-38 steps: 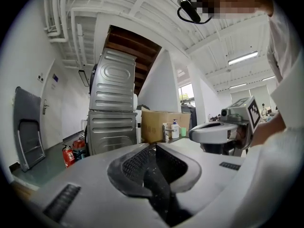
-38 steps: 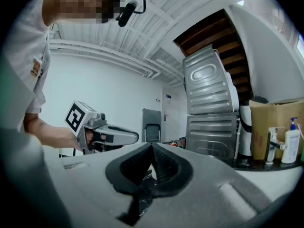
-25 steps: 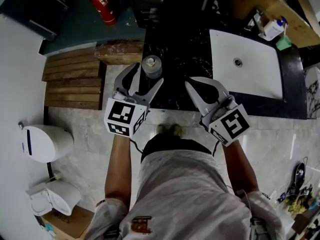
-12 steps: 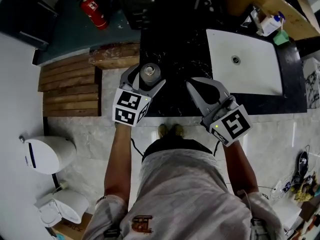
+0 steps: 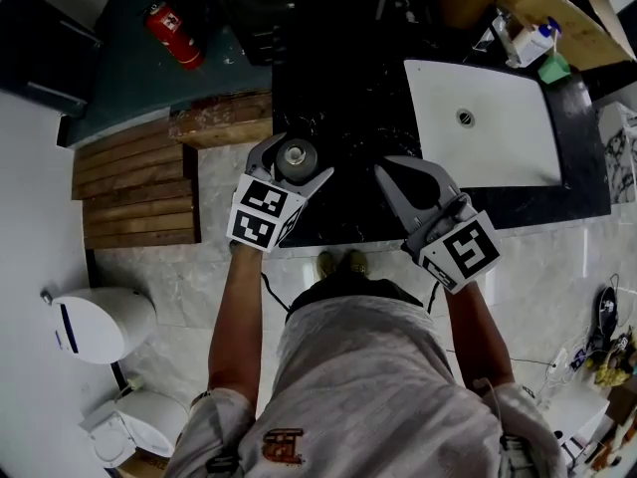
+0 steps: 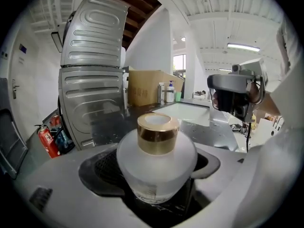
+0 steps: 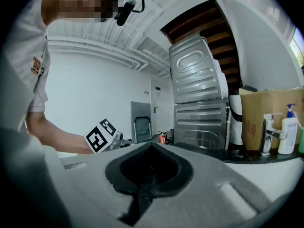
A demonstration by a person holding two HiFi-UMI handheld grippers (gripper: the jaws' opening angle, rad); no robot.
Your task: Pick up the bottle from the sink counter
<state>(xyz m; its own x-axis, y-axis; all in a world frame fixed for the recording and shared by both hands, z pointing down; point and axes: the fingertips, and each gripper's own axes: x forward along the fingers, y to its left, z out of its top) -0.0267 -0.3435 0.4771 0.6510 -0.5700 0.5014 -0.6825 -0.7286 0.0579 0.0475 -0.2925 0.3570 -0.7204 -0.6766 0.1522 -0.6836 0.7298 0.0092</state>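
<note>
Black counter [image 5: 348, 118] bare between bottle [image 5: 296, 155] and sink basin [image 5: 488, 132]: passage open. Soap dispenser [image 5: 534, 40] blocks far right corner. Left gripper [image 5: 300, 159] jaws flank bottle closely.

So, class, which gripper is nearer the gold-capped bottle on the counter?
Left. The left gripper has the bottle between its open jaws. The right gripper hangs empty, jaws together, off to the bottle's right above the counter near its front edge.

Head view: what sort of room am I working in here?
Most likely a bathroom or washroom: a white sink is set into the black counter, a soap bottle stands beside it, and what looks like a toilet sits on the tiled floor at lower left.
</note>
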